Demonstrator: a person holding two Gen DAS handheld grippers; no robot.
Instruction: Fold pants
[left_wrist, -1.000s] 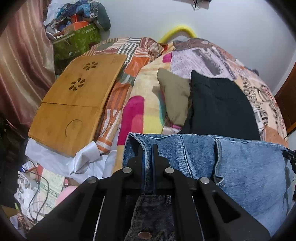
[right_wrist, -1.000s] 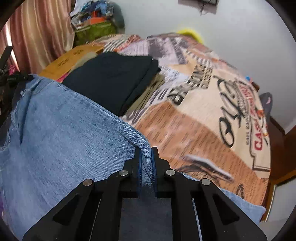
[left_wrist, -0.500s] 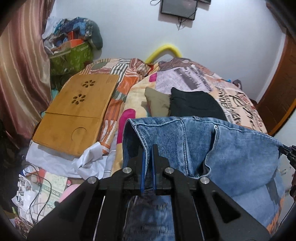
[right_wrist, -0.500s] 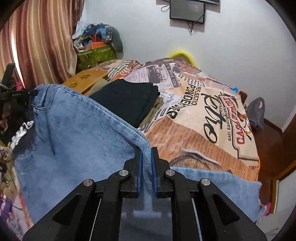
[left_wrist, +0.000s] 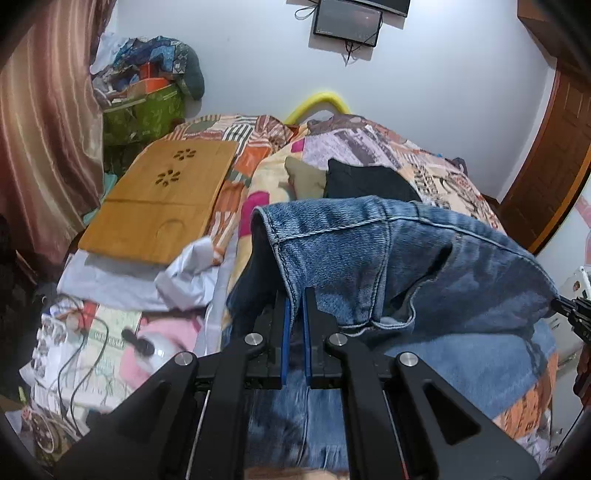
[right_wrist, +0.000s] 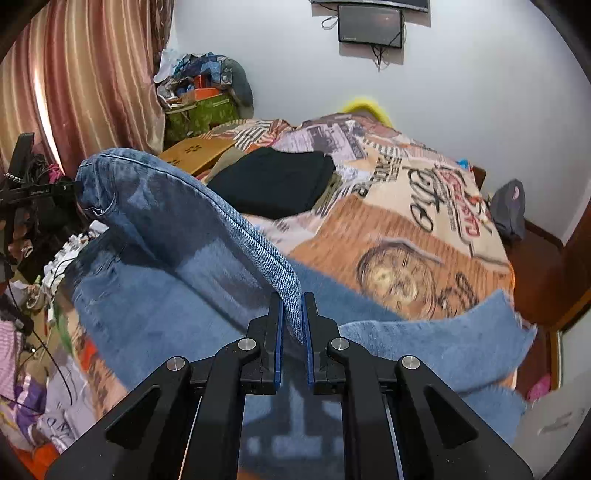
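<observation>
A pair of blue jeans hangs stretched between my two grippers above the bed. My left gripper is shut on the waistband corner, near a pocket seam. My right gripper is shut on the opposite edge of the jeans, whose denim runs away to the left, where the other gripper's black tip shows. The lower part of the jeans lies across the patterned bedspread, with a frayed hem at the right.
Folded black pants lie on an olive garment in the middle of the bed. A wooden lap desk rests at the bed's left side. Clutter and cables cover the floor at left; a curtain and a wooden door border the room.
Both grippers rose and drew back with the jeans. The waistband lifted off the bed and now hangs taut between them, with more of the wall and bed in sight.
</observation>
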